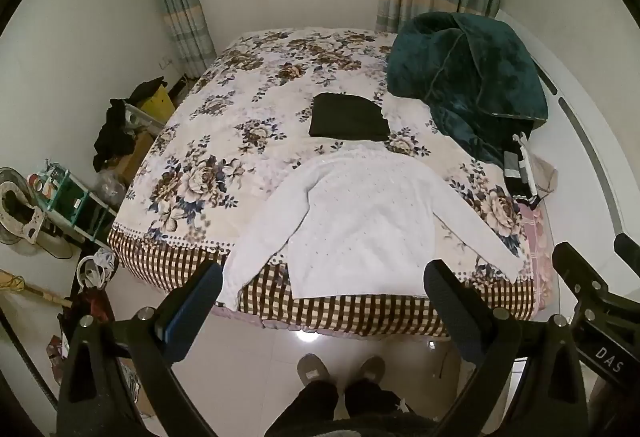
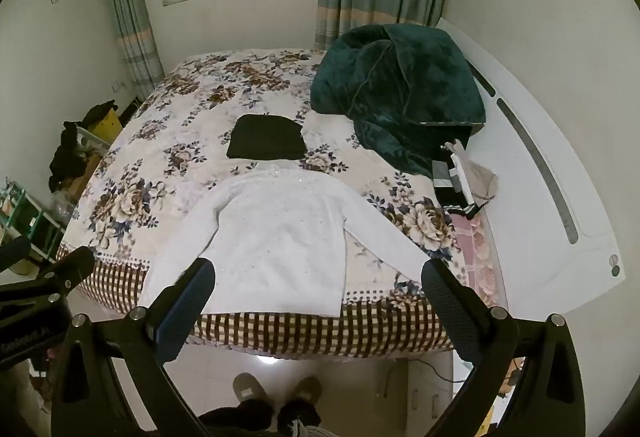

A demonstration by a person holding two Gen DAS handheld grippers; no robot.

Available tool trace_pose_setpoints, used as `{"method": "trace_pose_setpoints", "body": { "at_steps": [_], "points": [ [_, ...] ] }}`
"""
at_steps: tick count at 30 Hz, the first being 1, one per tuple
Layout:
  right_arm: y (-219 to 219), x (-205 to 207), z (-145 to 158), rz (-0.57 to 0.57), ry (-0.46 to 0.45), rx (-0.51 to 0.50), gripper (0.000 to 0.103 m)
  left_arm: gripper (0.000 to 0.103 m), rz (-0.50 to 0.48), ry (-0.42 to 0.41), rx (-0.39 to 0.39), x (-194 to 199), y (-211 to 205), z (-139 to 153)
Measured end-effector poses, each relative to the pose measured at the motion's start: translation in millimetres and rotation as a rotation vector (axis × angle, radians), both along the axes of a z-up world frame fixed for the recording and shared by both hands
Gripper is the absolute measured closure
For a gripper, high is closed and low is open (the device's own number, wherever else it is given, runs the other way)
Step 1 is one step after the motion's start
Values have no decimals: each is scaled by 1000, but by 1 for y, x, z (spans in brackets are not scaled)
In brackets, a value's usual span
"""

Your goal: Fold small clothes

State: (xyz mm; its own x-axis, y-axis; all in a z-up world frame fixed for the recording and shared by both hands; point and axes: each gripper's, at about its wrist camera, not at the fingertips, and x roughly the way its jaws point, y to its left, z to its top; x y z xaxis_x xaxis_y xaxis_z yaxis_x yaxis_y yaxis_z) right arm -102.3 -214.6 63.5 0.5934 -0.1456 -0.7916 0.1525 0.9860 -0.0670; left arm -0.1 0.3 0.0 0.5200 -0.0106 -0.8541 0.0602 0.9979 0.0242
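Where the foot of the bed [image 1: 168,261] meets the tiled floor [image 1: 256,353], the following items are on record:

White sweater [image 1: 360,221]: laid flat on the floral bedspread [image 1: 248,109], collar toward the window, both sleeves spread outward and down; hem and left sleeve cuff hang over the checked border at the bed's near edge.

Black folded garment [image 1: 350,115]: a neat rectangle on the bedspread just beyond the sweater's collar, lying apart from it.

Dark green blanket [image 1: 468,77]: bunched in a heap at the far right of the bed, against the white headboard [image 2: 532,173].

Small pile of dark and pale clothes [image 1: 524,173]: beside the blanket, near the right edge.

Left gripper [image 1: 322,287]: jaws spread fully wide, nothing between them, held above the floor short of the sweater's hem.

Right gripper [image 2: 318,285]: jaws likewise fully wide and empty, framing the sweater's lower body, not touching it.

Person: two grey slippers [image 1: 340,371] and dark trouser legs on the floor before the bed.

Floor clutter [image 1: 60,197]: green shelf rack and boxes along the left wall
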Motion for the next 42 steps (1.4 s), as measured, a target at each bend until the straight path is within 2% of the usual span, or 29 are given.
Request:
{"method": "trace_pose_setpoints", "body": {
  "at_steps": [38,42],
  "points": [
    [9,8,4,3,6,-11,0,0,-2,6,4,1,1,0],
    [11,10,5,2,5,-8,0,0,-4,5,5,2,15,-4]
  ]
}}
